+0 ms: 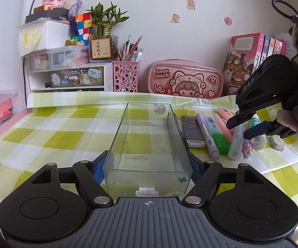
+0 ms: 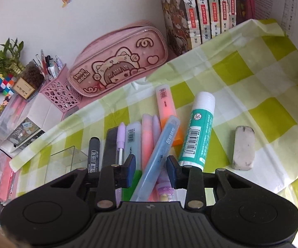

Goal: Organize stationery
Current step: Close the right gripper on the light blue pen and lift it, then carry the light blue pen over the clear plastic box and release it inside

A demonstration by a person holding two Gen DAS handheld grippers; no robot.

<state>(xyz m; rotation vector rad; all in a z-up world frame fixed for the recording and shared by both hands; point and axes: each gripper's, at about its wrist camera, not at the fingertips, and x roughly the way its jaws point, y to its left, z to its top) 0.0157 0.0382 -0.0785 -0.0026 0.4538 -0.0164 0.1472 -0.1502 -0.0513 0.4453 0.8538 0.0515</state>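
Left wrist view: your left tool (image 1: 147, 165) clamps the clear, sticker-dotted box (image 1: 146, 136); your right tool (image 2: 151, 166) straddles a blue pen (image 2: 159, 155), unpinched.

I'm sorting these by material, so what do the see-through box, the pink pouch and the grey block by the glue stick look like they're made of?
Clear box: rigid transparent plastic, probably acrylic; the cloth shows through its glossy walls.
Pink pouch: soft glossy vinyl, apparently; it shines and bulges.
Grey block: matte rubber, likely an eraser, with smudged ends.
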